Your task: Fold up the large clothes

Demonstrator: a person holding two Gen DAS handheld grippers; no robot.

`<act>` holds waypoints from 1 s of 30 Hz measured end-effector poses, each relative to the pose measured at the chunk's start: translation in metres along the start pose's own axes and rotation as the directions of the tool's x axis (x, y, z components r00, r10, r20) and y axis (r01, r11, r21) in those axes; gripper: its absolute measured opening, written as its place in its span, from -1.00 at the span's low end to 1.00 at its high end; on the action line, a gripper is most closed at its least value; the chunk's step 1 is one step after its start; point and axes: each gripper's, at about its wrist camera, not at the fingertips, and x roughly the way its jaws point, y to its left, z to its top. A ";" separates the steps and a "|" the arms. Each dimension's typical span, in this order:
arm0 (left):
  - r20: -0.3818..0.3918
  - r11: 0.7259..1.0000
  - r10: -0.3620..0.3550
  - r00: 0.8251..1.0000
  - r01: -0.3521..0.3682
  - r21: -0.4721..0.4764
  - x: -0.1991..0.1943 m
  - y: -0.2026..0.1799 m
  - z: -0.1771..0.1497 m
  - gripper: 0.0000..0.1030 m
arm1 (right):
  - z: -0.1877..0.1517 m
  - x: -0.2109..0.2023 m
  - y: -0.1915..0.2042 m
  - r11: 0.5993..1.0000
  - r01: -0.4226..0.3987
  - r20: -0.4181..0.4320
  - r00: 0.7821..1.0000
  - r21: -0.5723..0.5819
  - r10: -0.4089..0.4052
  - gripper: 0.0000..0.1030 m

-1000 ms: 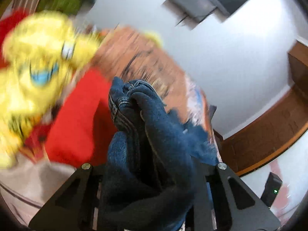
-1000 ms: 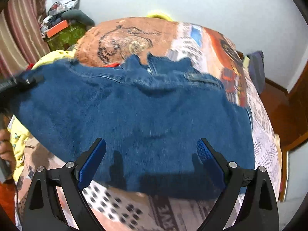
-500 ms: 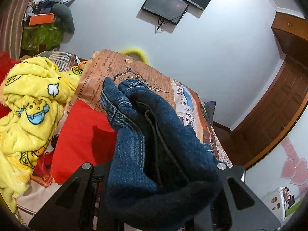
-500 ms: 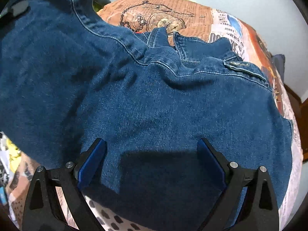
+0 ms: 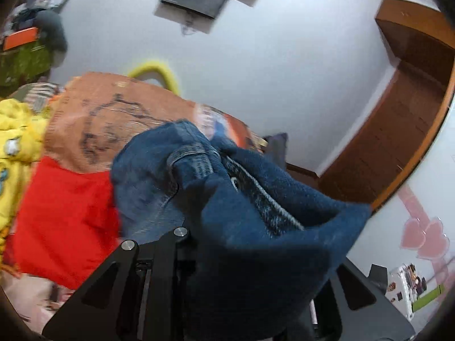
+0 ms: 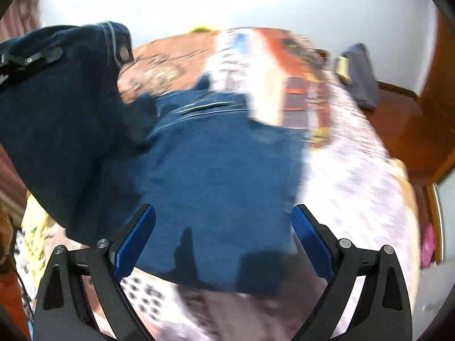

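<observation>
The left hand-held gripper (image 5: 199,261) is clamped on a thick bunch of the denim garment (image 5: 227,199), the waistband seam and folded layers spilling up and over its black fingers. A second ago this bunch stood upright in front of the camera; now it has tipped over toward the right of the bed (image 5: 113,113) and the whole view is blurred, so the held edge is being swung across. In the right wrist view that same lifted flap (image 6: 65,113), with the left hand-held gripper's finger (image 6: 34,56) on it, hangs dark over the left part of the bed (image 6: 355,184), while the rest of the denim lies flat in the middle of the bed. My reading is that a fold is under way: one side of the garment is being carried over the part lying flat, and it has not been laid down yet.

The right hand-held gripper (image 6: 223,238) is spread wide and holds nothing; its blue pads (image 6: 136,241) sit on either side of the near edge of the flat denim, above it, and contact cannot be judged. A red cloth (image 5: 62,218) and a yellow blanket (image 5: 14,142) lie on the left of the bed, beside the garment.
</observation>
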 end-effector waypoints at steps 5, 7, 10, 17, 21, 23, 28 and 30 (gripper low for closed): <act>-0.115 0.995 -0.020 0.993 0.030 0.091 0.053 -0.057 -0.030 -0.63 | -0.011 -0.020 -0.053 0.993 0.037 0.022 0.999 0.112 -0.039 0.85; -0.167 0.988 0.006 0.986 0.020 0.154 0.071 -0.075 -0.048 -0.63 | -0.017 -0.026 -0.069 0.988 0.056 0.024 0.998 0.142 -0.060 0.85; -0.231 0.965 0.027 0.973 0.035 0.259 0.089 -0.095 -0.081 -0.63 | -0.025 -0.030 -0.088 0.981 0.066 0.021 0.997 0.183 -0.071 0.85; -0.342 0.864 0.122 0.932 0.070 0.498 0.112 -0.117 -0.146 -0.55 | -0.044 -0.035 -0.105 0.971 0.081 -0.002 0.997 0.225 -0.083 0.85; -0.396 0.862 0.074 0.915 0.141 0.487 0.104 -0.119 -0.150 -0.07 | -0.051 -0.037 -0.107 0.971 0.082 -0.008 0.997 0.225 -0.082 0.85; -0.413 0.865 0.056 0.909 0.162 0.475 0.096 -0.120 -0.147 -0.01 | -0.053 -0.041 -0.106 0.971 0.084 -0.007 0.996 0.222 -0.085 0.85; -0.432 0.844 0.056 0.900 0.189 0.503 0.070 -0.116 -0.149 0.07 | -0.055 -0.055 -0.098 0.976 0.077 0.011 0.997 0.204 -0.081 0.85; -0.451 0.854 0.025 0.892 0.215 0.473 0.054 -0.108 -0.146 0.16 | -0.054 -0.060 -0.092 0.979 0.077 0.021 0.996 0.189 -0.082 0.85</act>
